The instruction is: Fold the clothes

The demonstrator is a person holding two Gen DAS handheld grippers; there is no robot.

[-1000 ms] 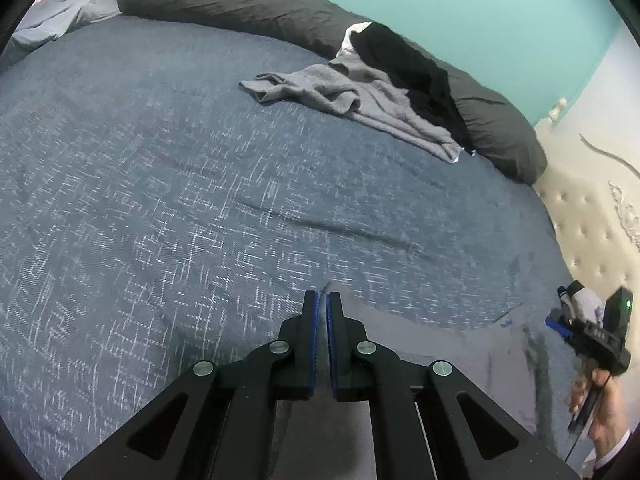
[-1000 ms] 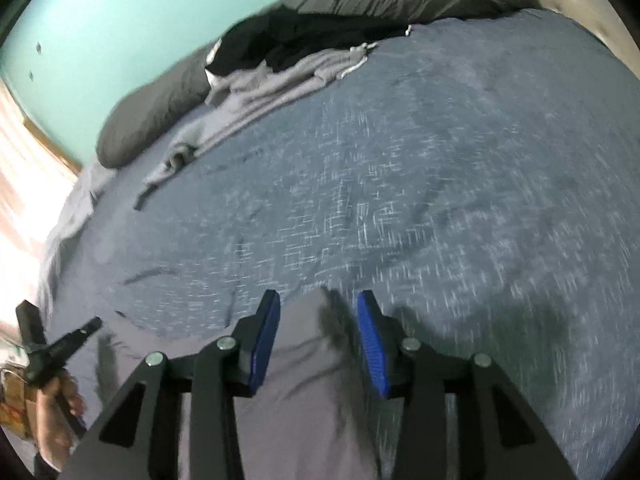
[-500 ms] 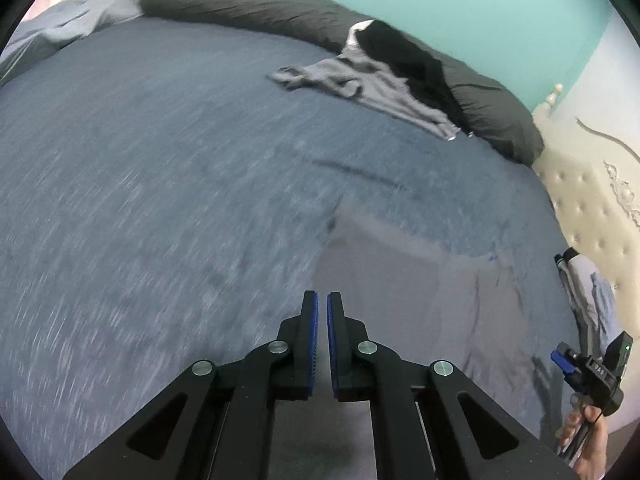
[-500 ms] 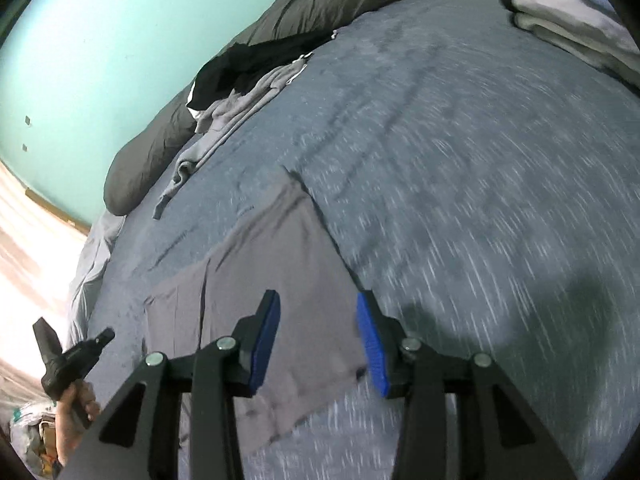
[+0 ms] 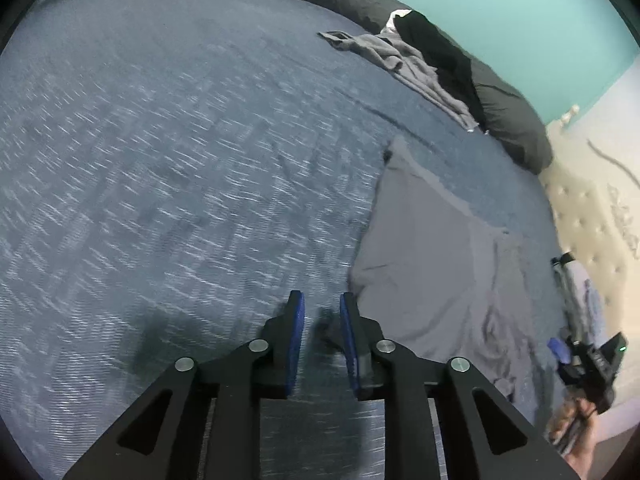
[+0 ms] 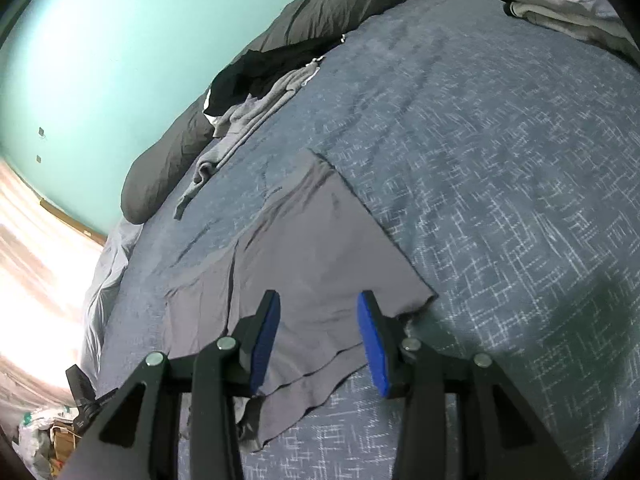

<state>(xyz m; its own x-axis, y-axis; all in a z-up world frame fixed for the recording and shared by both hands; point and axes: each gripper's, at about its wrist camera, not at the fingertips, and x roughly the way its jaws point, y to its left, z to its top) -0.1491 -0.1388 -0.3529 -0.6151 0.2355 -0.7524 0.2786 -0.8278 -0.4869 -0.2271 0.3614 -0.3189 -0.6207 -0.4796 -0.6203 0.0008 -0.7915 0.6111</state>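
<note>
A: Both tools are up over the bed [image 5: 168, 184], and the grey garment [image 6: 320, 256] lies spread on the blanket. In the right wrist view it runs from the fingers up toward 11 o'clock, mostly flat.

B: The right gripper [image 6: 318, 334] has its blue pads well apart, nothing between them. It hovers over the near part of the cloth.

A: The left gripper [image 5: 322, 336] has a smaller gap, also empty. In its own view the garment [image 5: 436, 264] sits off at 2 o'clock, so that tool is over bare blanket.

B: Look at the near hem by the right tool: two layers show there, one edge peeking out below the other. So there may be a fold in it, or it just landed doubled. I can't call which.

A: What could spoil things?

B: The cloth is thin and limp. Pinch only the top layer and the lower one stays behind, skewing any fold. There are wrinkles on the left tool's side that could get pressed in.

A: And the blanket is soft. A pad digging low could grab bedding along with the garment.

B: The crumpled grey and black clothes [image 5: 404, 56] lie at 1 o'clock by the dark pillows [image 5: 508, 120], well apart.
</note>
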